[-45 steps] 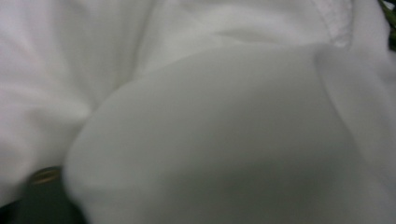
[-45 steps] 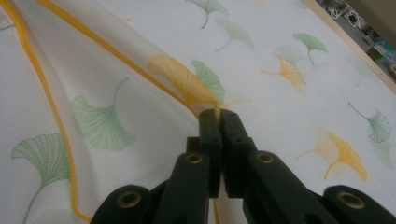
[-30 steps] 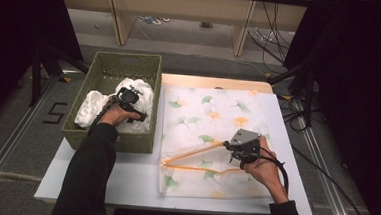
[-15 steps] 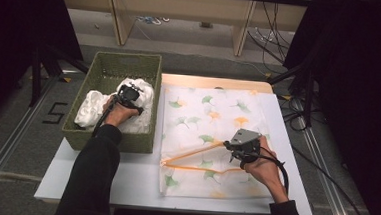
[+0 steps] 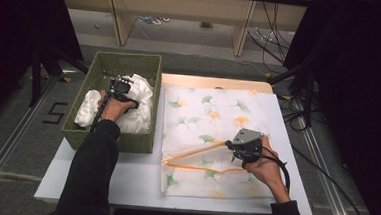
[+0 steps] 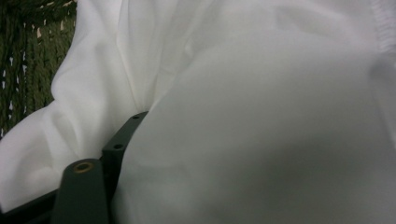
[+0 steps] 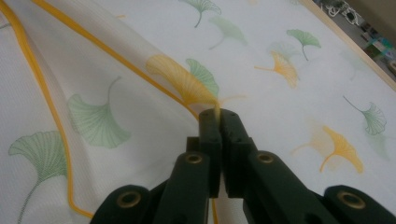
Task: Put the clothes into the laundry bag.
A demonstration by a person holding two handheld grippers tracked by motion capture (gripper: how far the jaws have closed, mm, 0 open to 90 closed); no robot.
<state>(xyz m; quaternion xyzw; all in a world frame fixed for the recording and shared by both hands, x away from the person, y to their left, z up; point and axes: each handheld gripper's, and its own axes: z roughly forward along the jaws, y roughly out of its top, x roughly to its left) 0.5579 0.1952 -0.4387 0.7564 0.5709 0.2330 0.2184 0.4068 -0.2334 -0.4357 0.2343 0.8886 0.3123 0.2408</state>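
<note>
In the high view my left gripper (image 5: 124, 89) is down in the green woven basket (image 5: 126, 58), on a heap of white cloth (image 5: 141, 102). Its jaws have just been opening. In the left gripper view one black finger (image 6: 123, 135) stands far to the left, and the white cloth (image 6: 257, 116) bulges between the jaws and hides the other finger. My right gripper (image 5: 230, 145) is shut on the orange-trimmed edge (image 5: 196, 150) of a white mesh bag (image 5: 213, 114) printed with ginkgo leaves, and holds that edge up off the bag. Its pads (image 7: 219, 114) pinch the mesh (image 7: 280, 37).
The bag lies flat on a white board (image 5: 139, 179) that the basket also stands on. A wooden strip (image 5: 215, 82) runs along the board's far edge. Cables (image 5: 279, 22) lie on the floor behind, and metal rails (image 5: 5, 151) run along the left.
My left hand has shifted a little to the left and farther back over the white cloth in the basket. The right hand and the bag edge have stayed put.
</note>
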